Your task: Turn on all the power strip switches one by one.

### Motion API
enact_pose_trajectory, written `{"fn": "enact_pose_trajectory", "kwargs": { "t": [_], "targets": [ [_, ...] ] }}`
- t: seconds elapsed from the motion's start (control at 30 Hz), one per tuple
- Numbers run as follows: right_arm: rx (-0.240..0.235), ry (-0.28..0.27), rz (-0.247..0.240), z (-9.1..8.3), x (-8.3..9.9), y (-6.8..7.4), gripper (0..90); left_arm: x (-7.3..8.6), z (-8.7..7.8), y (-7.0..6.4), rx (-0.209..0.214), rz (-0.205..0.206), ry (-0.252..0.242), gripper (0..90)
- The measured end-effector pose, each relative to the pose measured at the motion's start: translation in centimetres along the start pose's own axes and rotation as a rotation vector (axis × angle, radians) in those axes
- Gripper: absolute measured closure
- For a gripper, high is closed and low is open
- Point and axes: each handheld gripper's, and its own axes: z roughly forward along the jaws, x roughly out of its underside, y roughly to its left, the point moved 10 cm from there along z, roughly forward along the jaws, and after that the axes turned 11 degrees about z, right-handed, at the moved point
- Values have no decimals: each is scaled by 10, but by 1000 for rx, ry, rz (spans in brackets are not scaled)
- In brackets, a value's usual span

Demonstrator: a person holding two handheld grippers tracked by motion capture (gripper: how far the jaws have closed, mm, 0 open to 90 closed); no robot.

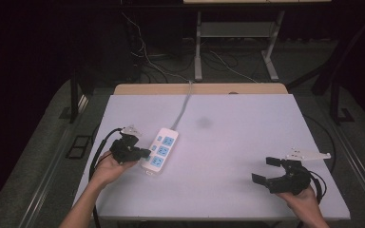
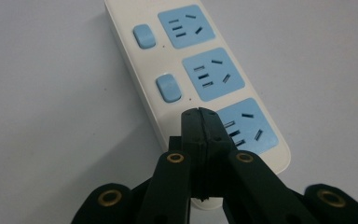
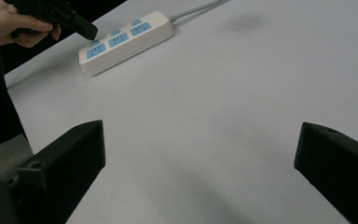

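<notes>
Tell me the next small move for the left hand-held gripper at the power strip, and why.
Probably press the shut tips down a little. The left hand-held gripper has its jaws closed together, poised over the power strip where the nearest switch would sit, beside the third blue socket. The right hand-held gripper rests open, far off.

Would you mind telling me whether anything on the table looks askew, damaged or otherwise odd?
Nothing looks damaged. The power strip lies at a slant to the table edges, with nothing plugged in. A faint dark smudge marks the surface beyond it. The left gripper, jaws shut, hovers over the strip's near end; the right gripper rests open.
</notes>
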Motion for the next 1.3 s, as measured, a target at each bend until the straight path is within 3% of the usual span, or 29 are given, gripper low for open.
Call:
{"fn": "enact_pose_trajectory", "kwargs": {
  "t": [0.6, 0.83, 1.3],
  "targets": [
    [3, -6, 1, -1, -1, -1, 17, 1, 2, 0, 22, -23, -16, 896],
    [1, -6, -2, -1, -1, 0, 17, 4, 3, 3, 75, -66, -46, 900],
    [6, -17, 2, -5, -2, -3, 17, 4, 4, 2, 54, -49, -27, 900]
  ]
}}
